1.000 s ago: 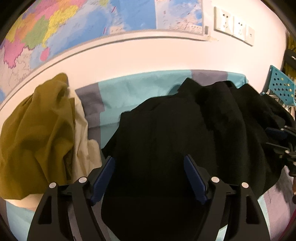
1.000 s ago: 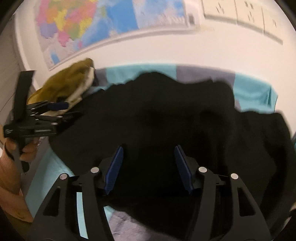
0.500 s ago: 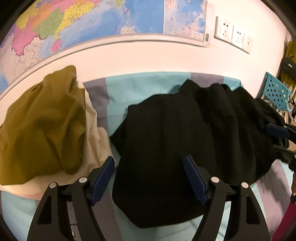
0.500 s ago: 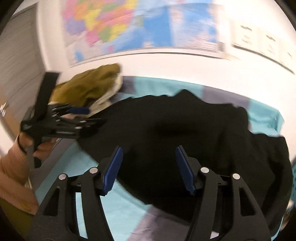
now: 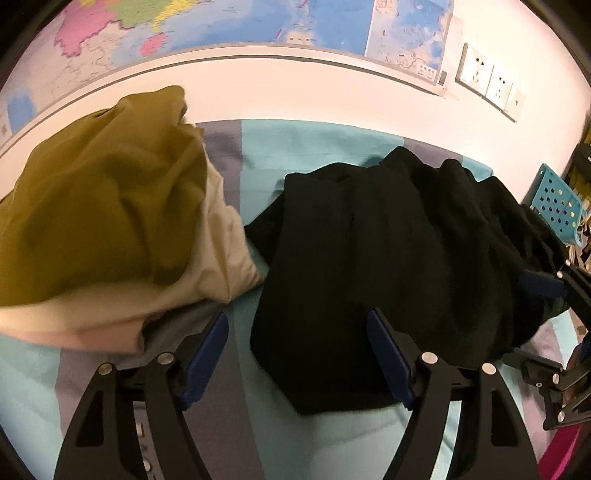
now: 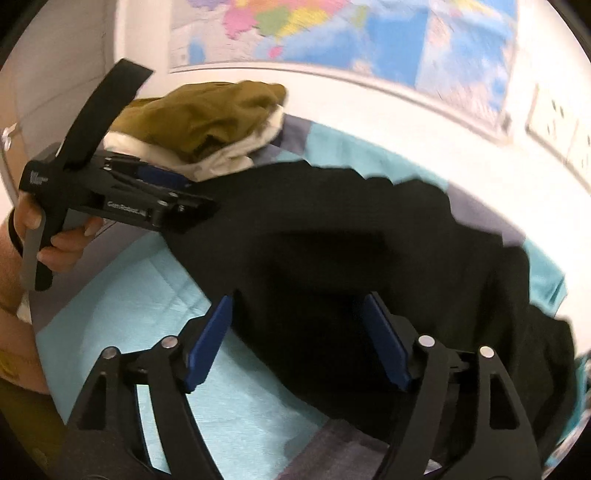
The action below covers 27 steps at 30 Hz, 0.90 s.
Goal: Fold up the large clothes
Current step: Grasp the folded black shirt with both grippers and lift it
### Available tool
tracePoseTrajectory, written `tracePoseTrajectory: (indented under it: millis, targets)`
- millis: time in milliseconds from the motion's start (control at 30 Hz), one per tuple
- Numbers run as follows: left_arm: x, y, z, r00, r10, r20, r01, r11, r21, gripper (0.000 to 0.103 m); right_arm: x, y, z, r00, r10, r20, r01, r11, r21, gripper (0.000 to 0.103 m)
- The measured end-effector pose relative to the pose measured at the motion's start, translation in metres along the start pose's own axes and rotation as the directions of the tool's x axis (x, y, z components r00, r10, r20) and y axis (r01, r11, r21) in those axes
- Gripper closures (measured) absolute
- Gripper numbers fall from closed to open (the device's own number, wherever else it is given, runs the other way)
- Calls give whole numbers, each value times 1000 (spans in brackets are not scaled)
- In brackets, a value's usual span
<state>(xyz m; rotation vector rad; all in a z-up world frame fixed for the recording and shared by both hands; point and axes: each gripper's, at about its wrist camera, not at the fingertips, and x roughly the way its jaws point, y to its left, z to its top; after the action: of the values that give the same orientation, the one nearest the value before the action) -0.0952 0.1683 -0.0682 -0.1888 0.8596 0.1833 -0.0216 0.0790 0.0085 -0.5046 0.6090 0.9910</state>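
Note:
A large black garment (image 5: 388, 258) lies crumpled on the teal and grey sheet (image 5: 314, 144); it also fills the middle of the right wrist view (image 6: 351, 251). My left gripper (image 5: 297, 354) is open and empty, above the garment's near left edge. My right gripper (image 6: 297, 339) is open and empty over the garment's near edge. The right gripper shows at the right edge of the left wrist view (image 5: 554, 317). The left gripper shows in the right wrist view (image 6: 122, 192), held in a hand at the garment's left edge.
An olive garment (image 5: 96, 206) lies on a cream one (image 5: 214, 254) at the left of the sheet. A wall with a map (image 5: 221, 26) and sockets (image 5: 487, 85) stands behind. A blue perforated basket (image 5: 557, 203) is at the right.
Both grippers have pulled back and up from the black garment, so more sheet shows in front. The left view has swung left toward the olive pile.

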Motion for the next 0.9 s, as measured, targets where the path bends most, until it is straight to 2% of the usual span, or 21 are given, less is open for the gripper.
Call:
tracePoseTrajectory:
  millis: [133,300,600,767,833,900]
  targets:
    - [-11,0,-7,1000,2,12,-2,1000,-3,28,1,20,5,1000,-4,7,5,997,-83,26]
    - [-19,1,-14,1000,-19,16,19,1000,-13,27,22,38,1,998,-51,-30,44,981,-188,26]
    - [-20,11,-24,996,-84,-10,83,995,-50,26,46,38,-10,988,-144,-56,127,963,-237,29]
    - [-16,11,-29,991,-132,-35,129,989,-70,26,49,25,-5,992,-119,-38,111,979,-173,51]
    - [-16,11,-31,986,-159,-43,156,985,-78,26,44,20,-2,996,-80,-33,75,987,-139,69]
    - [-15,9,-34,979,-197,-51,192,977,-89,26,38,12,4,999,-31,-30,28,996,-87,76]
